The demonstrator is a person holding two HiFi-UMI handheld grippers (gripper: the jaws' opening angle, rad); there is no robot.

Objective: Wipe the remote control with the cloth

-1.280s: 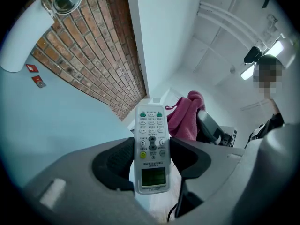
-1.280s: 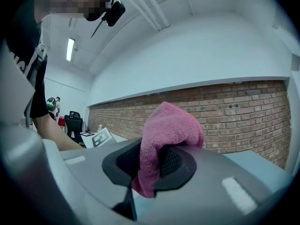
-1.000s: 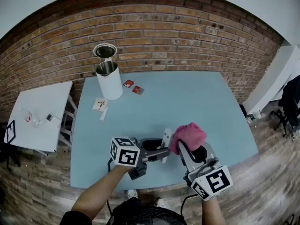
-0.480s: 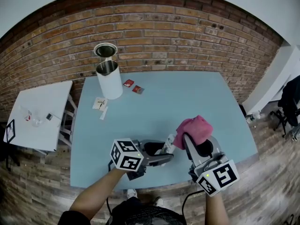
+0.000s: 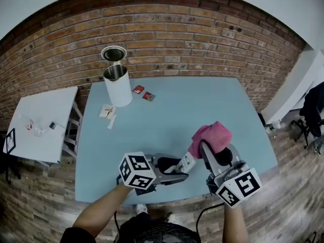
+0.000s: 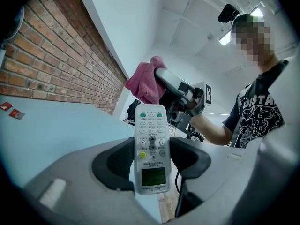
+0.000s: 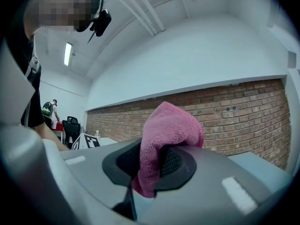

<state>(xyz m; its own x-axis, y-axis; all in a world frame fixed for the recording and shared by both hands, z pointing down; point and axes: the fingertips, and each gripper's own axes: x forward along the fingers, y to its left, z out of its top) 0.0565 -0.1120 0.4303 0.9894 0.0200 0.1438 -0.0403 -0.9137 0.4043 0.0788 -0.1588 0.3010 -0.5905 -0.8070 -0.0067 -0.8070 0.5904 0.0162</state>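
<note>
Surface: a light blue rectangular surface (image 5: 202,100) in front of a red brick wall (image 5: 167,39); both grippers are held over its near edge.
White container: a tall white cylinder with a metal rim (image 5: 118,87) stands at the far left corner, well apart from the grippers.
Left gripper (image 6: 151,154): jaws partly apart and clamped on the sides of the remote, black pads pressing its lower half.
Right gripper (image 7: 154,165): jaws nearly together, pinching the cloth.
Cloth: a pink terry cloth (image 7: 165,135), bunched. Most of it bulges up past the jaw tips and a short tail hangs below them.
Remote: a slim white rectangular remote control (image 6: 151,146), button face towards the left gripper's camera. It has two green keys at the far end, a yellow key among grey ones, and a small greenish display at the near end.
Cloth to remote: in the head view the cloth sits just beyond the remote's far end, to its right. Whether they touch cannot be told.
Hard to make out: the print on the remote is too small to read. The remote's back is hidden, and part of the cloth is lost inside the right jaws.
Small items: two red packets (image 5: 143,93) lie near the white container.
</note>
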